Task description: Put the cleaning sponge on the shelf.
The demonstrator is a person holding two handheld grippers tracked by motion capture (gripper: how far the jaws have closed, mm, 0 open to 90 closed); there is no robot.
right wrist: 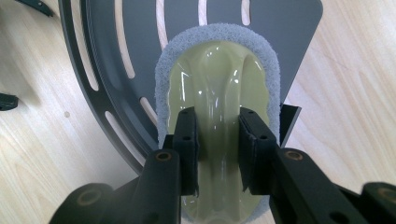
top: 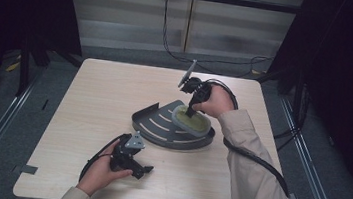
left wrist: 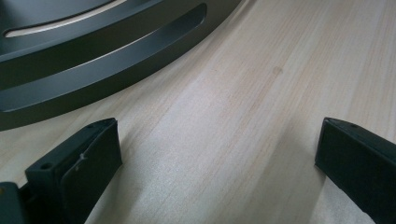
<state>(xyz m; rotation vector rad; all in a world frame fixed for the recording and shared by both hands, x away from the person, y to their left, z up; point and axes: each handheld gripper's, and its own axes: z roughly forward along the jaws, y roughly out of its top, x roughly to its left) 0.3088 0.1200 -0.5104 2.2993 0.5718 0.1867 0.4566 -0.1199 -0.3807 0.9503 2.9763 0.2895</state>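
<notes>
Tongs in our right hand (top: 190,112) are clamped shut on the raised ridge of a scrubbing pad (right wrist: 217,88), one black jaw pressing each side of its glossy yellow-green handle. In the right gripper view the pad's grey fuzzy rim rings the handle, and the pad sits on a dark grey corner tray (right wrist: 98,60) with long slots through which the wood shows. From the high view we see the pad (top: 193,121) lying on the right part of the tray (top: 154,122), which rests near the middle of the pale wooden desk (top: 100,86); the tray's curved edge faces us and its upright walls meet at the far corner.

Our left tongs (top: 139,168) lie low over the desk just in front of the tray's curved edge, apart from it. In the left gripper view (left wrist: 215,186) their jaws stand wide open with bare wood between them and nothing held; the tray's slotted curved wall (left wrist: 93,56) crosses the upper left of that view.
</notes>
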